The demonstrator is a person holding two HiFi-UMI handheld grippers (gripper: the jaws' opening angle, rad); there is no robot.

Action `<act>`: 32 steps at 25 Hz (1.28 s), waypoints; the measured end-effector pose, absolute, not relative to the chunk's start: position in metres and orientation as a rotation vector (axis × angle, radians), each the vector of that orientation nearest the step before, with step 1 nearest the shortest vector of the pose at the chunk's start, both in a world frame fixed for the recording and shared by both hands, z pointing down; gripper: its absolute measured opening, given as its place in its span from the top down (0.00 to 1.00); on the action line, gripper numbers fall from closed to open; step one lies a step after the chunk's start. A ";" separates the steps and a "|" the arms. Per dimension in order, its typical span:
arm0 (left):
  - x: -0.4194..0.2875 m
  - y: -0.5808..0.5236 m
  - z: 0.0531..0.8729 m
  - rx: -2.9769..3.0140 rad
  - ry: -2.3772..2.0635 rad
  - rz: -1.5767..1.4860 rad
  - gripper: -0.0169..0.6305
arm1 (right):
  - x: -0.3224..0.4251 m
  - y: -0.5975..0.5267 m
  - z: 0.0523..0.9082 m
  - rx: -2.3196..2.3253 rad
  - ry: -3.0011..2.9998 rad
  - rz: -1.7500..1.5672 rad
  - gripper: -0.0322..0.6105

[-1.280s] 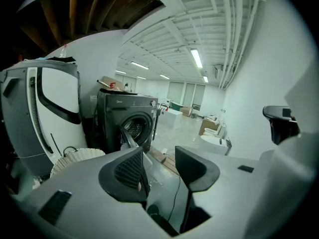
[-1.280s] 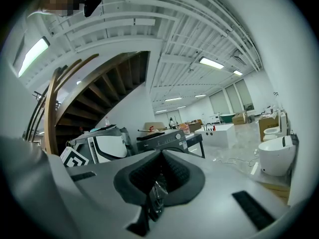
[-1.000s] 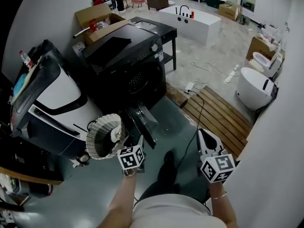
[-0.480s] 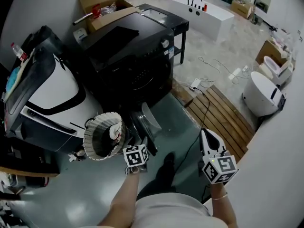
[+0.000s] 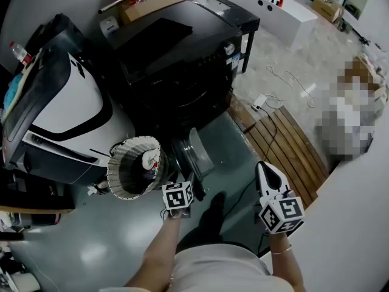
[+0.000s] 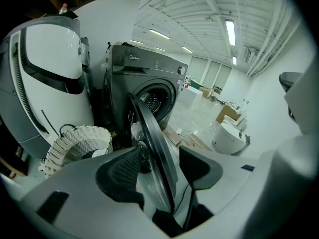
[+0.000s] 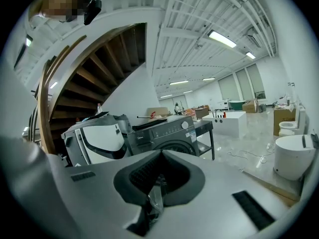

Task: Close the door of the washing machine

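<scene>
Black and boxy, the washer [image 5: 182, 59] stands with its door [image 6: 152, 148] swung out toward the person, so the door shows only its thin edge. The left hand-held gripper [image 6: 160, 151] is right at that edge. Its jaws have just been opening and are spread wide, with the door rim between them, and neither pad seems to squeeze it. The rim runs up and away from this gripper toward the washer. In the left gripper view the washer's round hole [image 6: 155, 97] lies to the right of the door, and a white basket [image 6: 75, 143] sits on the other side. So I think the door must swing away from the basket, toward the hole. The right hand-held gripper [image 7: 160, 158] is well apart from the door, off to the right, with its jaws pressed together and nothing in them that I can see. The left one is much nearer, so the push looks like its job.
</scene>
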State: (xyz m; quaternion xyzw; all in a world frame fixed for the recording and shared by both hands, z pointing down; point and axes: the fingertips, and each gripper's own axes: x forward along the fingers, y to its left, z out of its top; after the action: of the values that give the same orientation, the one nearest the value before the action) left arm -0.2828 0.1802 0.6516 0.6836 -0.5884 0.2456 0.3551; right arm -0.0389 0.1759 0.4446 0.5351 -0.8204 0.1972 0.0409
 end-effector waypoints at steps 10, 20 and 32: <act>-0.285 0.153 0.671 1.760 -1.438 0.663 0.58 | -0.057 0.124 0.464 1.609 -2.463 0.669 0.94; -0.289 0.144 0.674 1.736 -1.415 0.620 0.60 | -0.080 0.099 0.466 1.554 -2.459 0.661 0.94; -0.243 0.121 0.675 1.801 -1.317 0.696 0.61 | -0.059 0.089 0.458 1.625 -2.432 0.648 0.94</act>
State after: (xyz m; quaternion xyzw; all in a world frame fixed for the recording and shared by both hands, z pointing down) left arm -0.2432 0.1205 0.6749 0.7090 -0.5187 0.2739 0.3914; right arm -0.0593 0.0893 0.4579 0.5409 -0.8097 0.2158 0.0728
